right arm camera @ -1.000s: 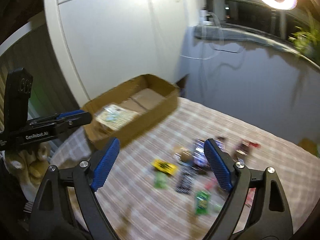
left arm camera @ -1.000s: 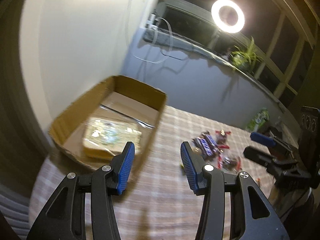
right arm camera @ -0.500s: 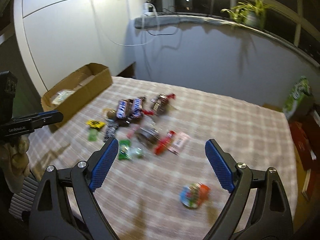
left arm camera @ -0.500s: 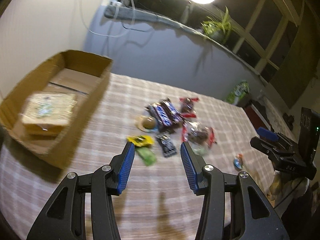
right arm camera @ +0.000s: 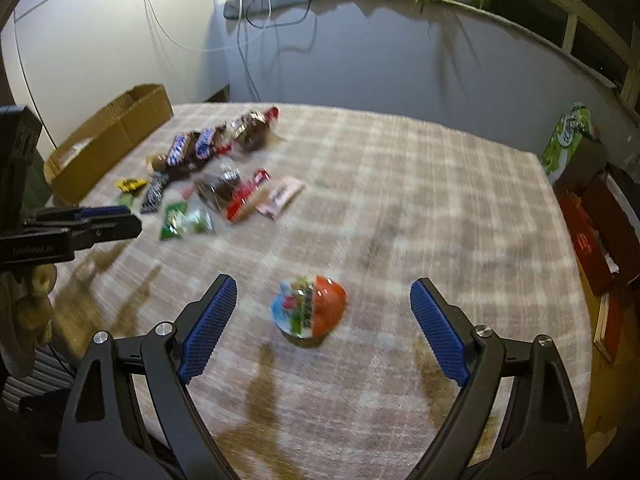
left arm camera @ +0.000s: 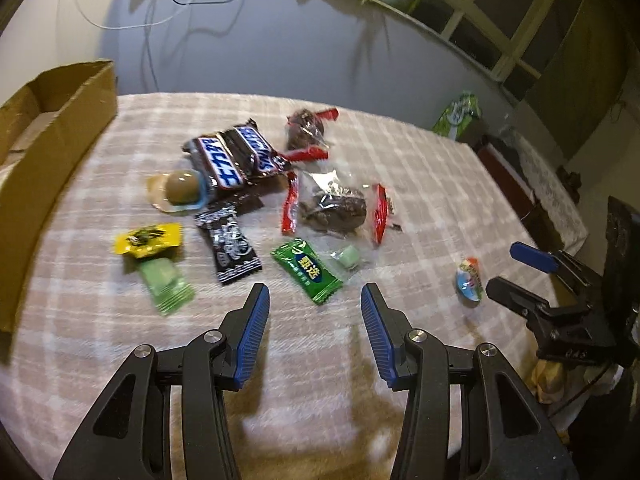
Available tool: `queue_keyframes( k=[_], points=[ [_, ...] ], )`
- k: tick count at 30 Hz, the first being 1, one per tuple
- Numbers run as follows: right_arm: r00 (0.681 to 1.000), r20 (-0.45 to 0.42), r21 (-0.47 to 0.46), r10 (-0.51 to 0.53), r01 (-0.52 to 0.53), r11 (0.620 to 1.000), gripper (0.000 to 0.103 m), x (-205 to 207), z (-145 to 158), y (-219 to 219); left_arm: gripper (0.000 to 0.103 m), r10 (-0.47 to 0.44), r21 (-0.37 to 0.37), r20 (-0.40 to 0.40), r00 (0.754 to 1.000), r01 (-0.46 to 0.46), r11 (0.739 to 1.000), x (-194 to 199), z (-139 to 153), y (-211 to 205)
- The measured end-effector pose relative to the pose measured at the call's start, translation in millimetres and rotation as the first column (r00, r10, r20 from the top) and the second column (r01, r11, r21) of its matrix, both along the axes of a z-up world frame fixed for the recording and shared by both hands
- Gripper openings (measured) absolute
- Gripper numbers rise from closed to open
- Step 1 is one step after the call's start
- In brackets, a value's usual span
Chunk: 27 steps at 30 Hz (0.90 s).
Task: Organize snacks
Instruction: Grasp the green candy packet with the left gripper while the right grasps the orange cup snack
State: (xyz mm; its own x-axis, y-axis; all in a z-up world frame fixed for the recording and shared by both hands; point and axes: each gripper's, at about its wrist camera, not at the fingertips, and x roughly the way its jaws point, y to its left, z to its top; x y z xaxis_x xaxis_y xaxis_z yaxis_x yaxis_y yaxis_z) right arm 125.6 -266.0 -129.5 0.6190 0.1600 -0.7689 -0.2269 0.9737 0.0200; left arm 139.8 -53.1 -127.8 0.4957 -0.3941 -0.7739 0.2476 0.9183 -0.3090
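Checked cloth covers the tabletop (right arm camera: 440,200). Cardboard box (left arm camera: 52,148) sits at far left edge. Snacks lie loose in a cluster right of it: two blue choc bars (left arm camera: 236,156), red-ended clear packs (left arm camera: 336,208), black wrapper (left arm camera: 232,248), green gum pack (left arm camera: 308,272), yellow sweet (left arm camera: 148,238). Round foil egg snack (right arm camera: 308,308) lies alone, well apart to the right. Left tool (left arm camera: 314,336) half spread, empty, just near of the gum. Right tool (right arm camera: 322,328) spread wide w/ nothing gripped, egg in line btwn its pads.
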Motion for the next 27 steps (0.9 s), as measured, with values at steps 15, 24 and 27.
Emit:
queue_keyframes(
  k=[15,24,27],
  points=[
    [0.998,-0.057,0.005,0.003,-0.003,1.000,0.077,8,-31,6,0.041,-0.023,0.129,0.020,1.000,0.020,0.991,18,-14,-33],
    [0.999,-0.048,-0.041,0.003,-0.005,0.999,0.070,7,-34,9,0.029,-0.052,0.194,0.052,0.997,0.041,0.980,16,-15,-30],
    [0.999,-0.046,-0.042,0.001,-0.003,0.999,0.070,7,-35,9,0.029,-0.056,0.216,0.063,0.996,0.041,0.975,13,-15,-28]
  ],
)
